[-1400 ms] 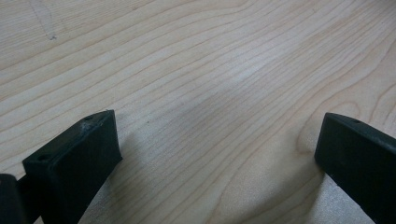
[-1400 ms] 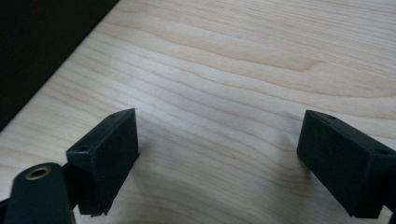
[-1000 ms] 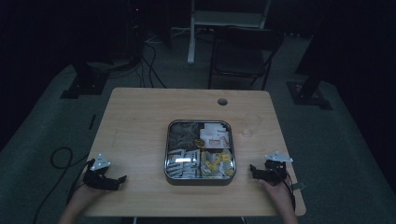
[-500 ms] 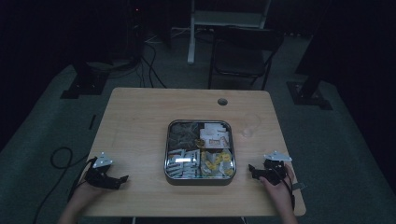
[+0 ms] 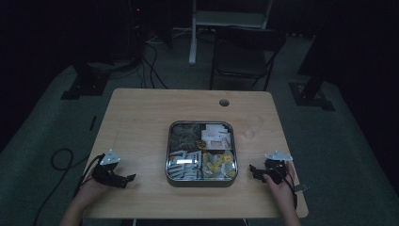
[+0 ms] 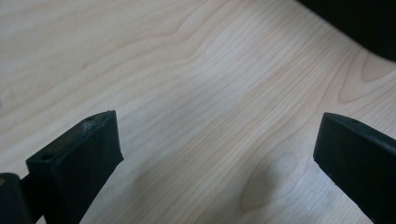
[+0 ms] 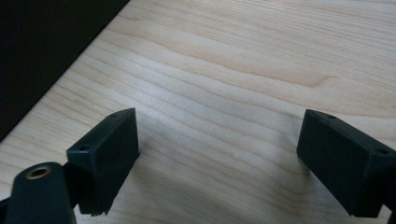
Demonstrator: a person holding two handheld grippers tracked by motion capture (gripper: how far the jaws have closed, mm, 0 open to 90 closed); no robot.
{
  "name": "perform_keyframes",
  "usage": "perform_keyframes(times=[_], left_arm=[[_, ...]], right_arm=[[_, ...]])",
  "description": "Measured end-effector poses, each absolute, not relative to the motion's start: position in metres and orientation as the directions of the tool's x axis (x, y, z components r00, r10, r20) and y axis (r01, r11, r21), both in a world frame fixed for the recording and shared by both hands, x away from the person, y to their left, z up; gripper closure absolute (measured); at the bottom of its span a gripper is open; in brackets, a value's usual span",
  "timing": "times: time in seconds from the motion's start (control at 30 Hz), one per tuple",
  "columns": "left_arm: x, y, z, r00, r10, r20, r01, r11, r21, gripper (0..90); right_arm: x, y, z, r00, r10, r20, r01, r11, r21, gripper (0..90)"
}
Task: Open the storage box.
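Note:
A square metal tray point(image 5: 168, 155) sits in the middle of the wooden table point(image 5: 141, 122), divided into compartments of small packets: dark ones at back left, white and brown at back right, silver at front left, yellow at front right. My left gripper point(image 5: 128, 180) rests on the table near its front left corner, open, jaws pointing toward the tray. In the left gripper view its wide-spread jaws frame bare wood point(image 6: 219, 126). My right gripper point(image 5: 253, 170) lies right of the tray, open, with bare wood point(image 7: 219, 140) between its jaws.
A clear plastic cup point(image 5: 251, 126) stands right of the tray, toward the back. A round cable hole point(image 5: 224, 102) is in the table's far edge. A dark chair point(image 5: 244, 52) stands behind the table. Cables point(image 5: 59, 157) trail on the floor at left.

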State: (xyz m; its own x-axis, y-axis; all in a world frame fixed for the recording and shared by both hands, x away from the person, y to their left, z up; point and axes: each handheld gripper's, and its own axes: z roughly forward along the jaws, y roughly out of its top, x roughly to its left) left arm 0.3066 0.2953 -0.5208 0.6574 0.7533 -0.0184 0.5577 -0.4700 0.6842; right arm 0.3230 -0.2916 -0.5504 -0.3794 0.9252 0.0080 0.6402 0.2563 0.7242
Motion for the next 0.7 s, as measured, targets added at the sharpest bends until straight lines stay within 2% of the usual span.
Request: perform_keyframes(times=[0.7], left_arm=[[0.329,0.251,-0.492,0.739,0.674,0.007,0.457,-0.509,0.730,1.4]], right_arm=[[0.326,-0.292,-0.550,-0.394,0.919,0.007,0.636,0.267,0.724,12.3]])
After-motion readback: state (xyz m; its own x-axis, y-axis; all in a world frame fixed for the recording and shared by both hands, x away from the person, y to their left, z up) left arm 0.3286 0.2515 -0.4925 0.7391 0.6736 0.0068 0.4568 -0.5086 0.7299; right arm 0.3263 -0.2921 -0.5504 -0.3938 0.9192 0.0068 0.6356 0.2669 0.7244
